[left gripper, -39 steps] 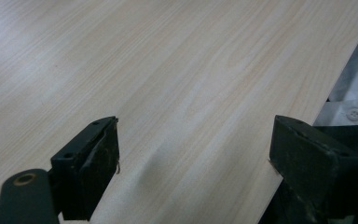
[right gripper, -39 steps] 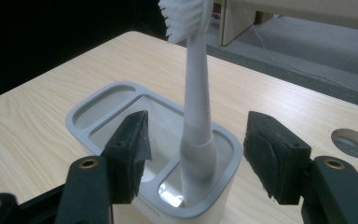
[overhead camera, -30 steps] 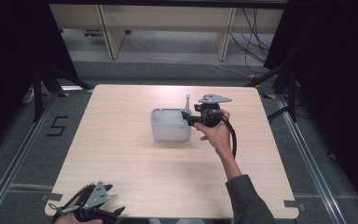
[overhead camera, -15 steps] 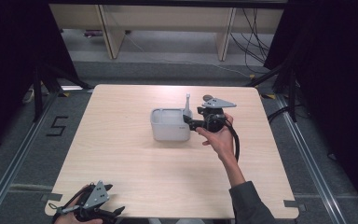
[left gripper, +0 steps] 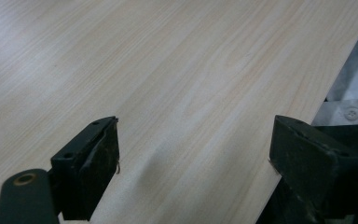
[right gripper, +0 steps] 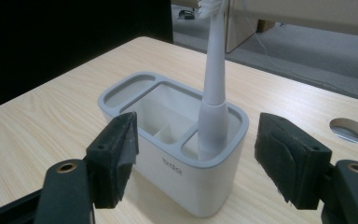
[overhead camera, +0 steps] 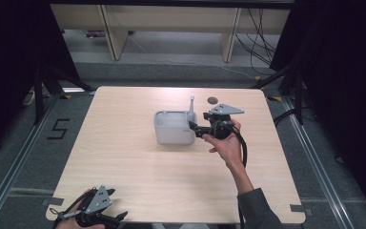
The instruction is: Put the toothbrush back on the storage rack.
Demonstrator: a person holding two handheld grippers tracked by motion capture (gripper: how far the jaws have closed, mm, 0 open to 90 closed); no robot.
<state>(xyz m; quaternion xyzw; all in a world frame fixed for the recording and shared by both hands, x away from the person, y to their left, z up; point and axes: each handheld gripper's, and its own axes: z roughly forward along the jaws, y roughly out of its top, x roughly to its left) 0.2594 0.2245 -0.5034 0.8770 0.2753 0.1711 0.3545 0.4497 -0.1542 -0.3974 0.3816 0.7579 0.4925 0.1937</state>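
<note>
— At mid-table, where is the toothbrush (right gripper: 213,88) kept?
— Upright in the holder's (overhead camera: 174,128) right-end compartment. The right gripper (overhead camera: 194,128) fingers have just been opened, nothing held; the left gripper (left gripper: 193,175) fingers are spread over bare table (overhead camera: 133,162).

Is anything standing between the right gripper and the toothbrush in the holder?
Nothing visible does. The right gripper, open, faces the white toothbrush standing upright in the near corner slot of the grey-rimmed white plastic holder; just the holder's front wall hides the brush's base.

one toothbrush (right gripper: 213,88), one holder (right gripper: 177,135), two grippers (overhead camera: 196,128)
</note>
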